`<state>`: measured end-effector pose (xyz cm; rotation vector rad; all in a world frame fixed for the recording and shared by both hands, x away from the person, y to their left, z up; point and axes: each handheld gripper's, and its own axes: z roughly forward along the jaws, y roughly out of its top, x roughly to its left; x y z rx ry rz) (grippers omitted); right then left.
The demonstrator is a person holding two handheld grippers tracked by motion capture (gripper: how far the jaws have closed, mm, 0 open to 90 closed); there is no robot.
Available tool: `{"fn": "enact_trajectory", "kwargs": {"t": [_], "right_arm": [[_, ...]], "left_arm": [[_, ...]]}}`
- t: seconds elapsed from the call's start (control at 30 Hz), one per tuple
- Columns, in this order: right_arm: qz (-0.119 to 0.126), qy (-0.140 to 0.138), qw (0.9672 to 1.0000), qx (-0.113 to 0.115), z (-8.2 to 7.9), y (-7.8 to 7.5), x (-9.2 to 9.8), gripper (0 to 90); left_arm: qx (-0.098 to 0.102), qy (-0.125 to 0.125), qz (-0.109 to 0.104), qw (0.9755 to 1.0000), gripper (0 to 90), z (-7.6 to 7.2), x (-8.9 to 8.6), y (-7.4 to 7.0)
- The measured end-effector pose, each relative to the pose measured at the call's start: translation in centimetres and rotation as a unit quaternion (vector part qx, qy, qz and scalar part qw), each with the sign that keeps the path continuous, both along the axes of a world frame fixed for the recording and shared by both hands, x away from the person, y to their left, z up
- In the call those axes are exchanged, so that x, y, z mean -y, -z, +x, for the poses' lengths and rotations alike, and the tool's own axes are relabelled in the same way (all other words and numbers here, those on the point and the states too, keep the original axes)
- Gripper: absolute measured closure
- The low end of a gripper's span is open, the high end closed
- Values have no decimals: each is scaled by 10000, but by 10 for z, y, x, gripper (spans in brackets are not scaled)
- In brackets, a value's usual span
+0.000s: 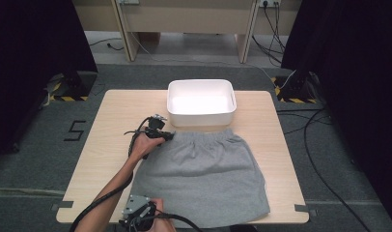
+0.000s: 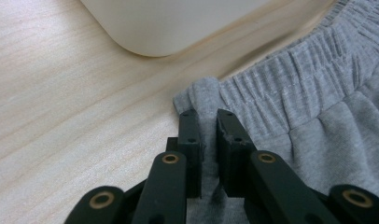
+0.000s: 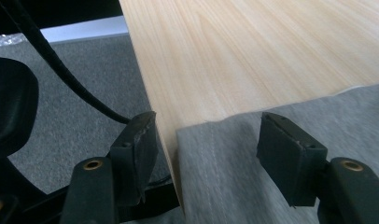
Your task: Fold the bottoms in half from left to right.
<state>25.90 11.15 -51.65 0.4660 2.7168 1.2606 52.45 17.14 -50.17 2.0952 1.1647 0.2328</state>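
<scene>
Grey shorts (image 1: 203,169) lie flat on the wooden table (image 1: 112,125), their elastic waistband (image 2: 290,74) toward the white tub. My left gripper (image 1: 161,135) is at the waistband's left corner and is shut on a fold of that fabric (image 2: 208,135). My right gripper (image 1: 142,212) sits at the table's near edge by the hem's left corner. Its jaws (image 3: 211,144) stand open, one fingertip (image 3: 136,144) off the table's side and the other over the cloth (image 3: 290,154). The hem corner (image 3: 211,158) lies between them, untouched.
A white rectangular tub (image 1: 201,104) stands empty just behind the shorts at the table's far middle; its rounded corner (image 2: 155,32) is close to my left gripper. Bare wood lies left of the shorts. Cables run over the grey carpet floor (image 3: 75,93).
</scene>
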Motion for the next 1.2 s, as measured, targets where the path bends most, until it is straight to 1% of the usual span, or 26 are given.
{"fn": "enact_trajectory", "kwargs": {"t": [0.1, 0.13, 0.2, 0.23, 0.3, 0.37, 0.43, 0.47, 0.5, 0.6, 0.67, 0.73, 0.8, 0.87, 0.9, 0.93, 1.0, 1.03, 1.07, 1.13, 1.2], "right_arm": [[-141, 76, 9999, 32, 2, 4, -2, 414], [-142, 68, 9998, 94, 3, 5, -1, 437], [-136, 84, 9998, 96, 3, 5, -1, 459], [-133, 87, 9998, 129, 3, 5, -1, 487], [-108, 62, 9998, 169, 3, 5, 1, 587], [-44, 91, 9999, 139, 3, 6, 3, 670], [-12, 79, 9998, 168, 5, 6, 5, 741], [5, 75, 9998, 166, 6, 6, 6, 763], [35, 87, 9998, 146, 6, 7, 7, 775], [12, 63, 9999, 148, 6, 6, 10, 788], [55, 50, 9999, 100, 5, 3, 13, 791], [156, 37, 9998, 95, 5, -4, 18, 792], [250, 15, 9996, 106, 6, -13, 23, 792], [326, 23, 9994, 139, 8, -24, 31, 793], [402, 59, 9991, 107, 9, -30, 37, 793], [425, 75, 9990, 121, 9, -34, 41, 793], [526, 129, 9983, 201, 10, -47, 54, 793], [587, 162, 9979, 214, 11, -53, 60, 793], [625, 187, 9976, 237, 11, -57, 65, 793], [742, 272, 9965, 274, 13, -68, 77, 793], [843, 344, 9954, 312, 16, -81, 85, 794]], "left_arm": [[2, -4, -2, 10000, 810, 0, 0, 0], [12, -4, -12, 10000, 810, 0, 0, 0], [29, 7, -39, 10000, 810, -1, 0, 1], [34, 7, -43, 10000, 810, -1, -1, 1], [37, 15, -47, 10000, 810, -1, -1, 1], [30, 5, -25, 10000, 811, -1, 0, 1], [54, 12, 1, 10000, 817, -1, 0, 0], [67, 8, -1, 10000, 822, -1, 1, 0], [80, 7, -3, 10000, 828, -1, 1, 0], [131, -9, -18, 9999, 839, -1, 1, -3], [178, 48, 64, 9998, 842, -2, 3, -7], [258, 52, 85, 9996, 843, -4, 5, -14], [285, 97, 194, 9994, 844, -5, 7, -24], [302, 120, 253, 9991, 844, -6, 10, -34], [311, 117, 253, 9991, 844, -6, 11, -38], [315, 121, 272, 9991, 844, -6, 13, -43], [319, 126, 327, 9989, 843, -7, 17, -55], [304, 146, 316, 9989, 843, -7, 19, -58], [322, 132, 357, 9988, 843, -7, 21, -63], [322, 111, 342, 9988, 843, -7, 25, -72], [300, 97, 353, 9989, 843, -7, 30, -80]]}}
